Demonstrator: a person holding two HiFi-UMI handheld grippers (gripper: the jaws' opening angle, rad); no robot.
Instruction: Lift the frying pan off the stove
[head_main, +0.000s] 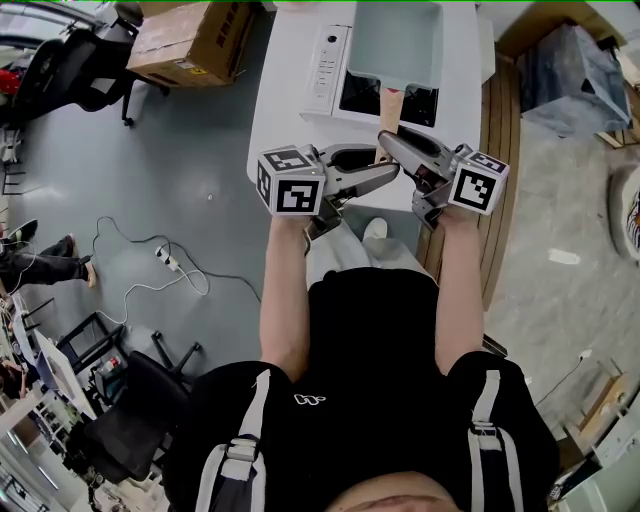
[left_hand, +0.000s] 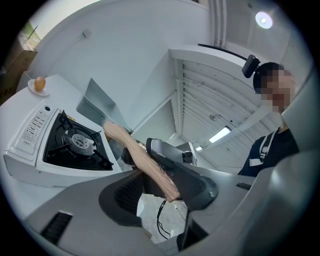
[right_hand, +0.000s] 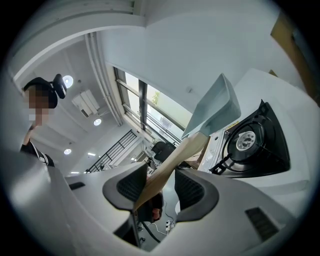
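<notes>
The frying pan (head_main: 395, 45) is hanging raised above the stove (head_main: 325, 62) and its bare burner, both the left gripper (left_hand: 157, 180) and the right gripper (right_hand: 162, 185) clamping its wooden handle (head_main: 390, 108), so the lift is looking all but finished.

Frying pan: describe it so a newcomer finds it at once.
Find the white table and the white single-burner stove on it. The frying pan is over the stove's black burner. Unlike the white stove, it is pale grey-green and square-sided, with a light wooden handle.
</notes>
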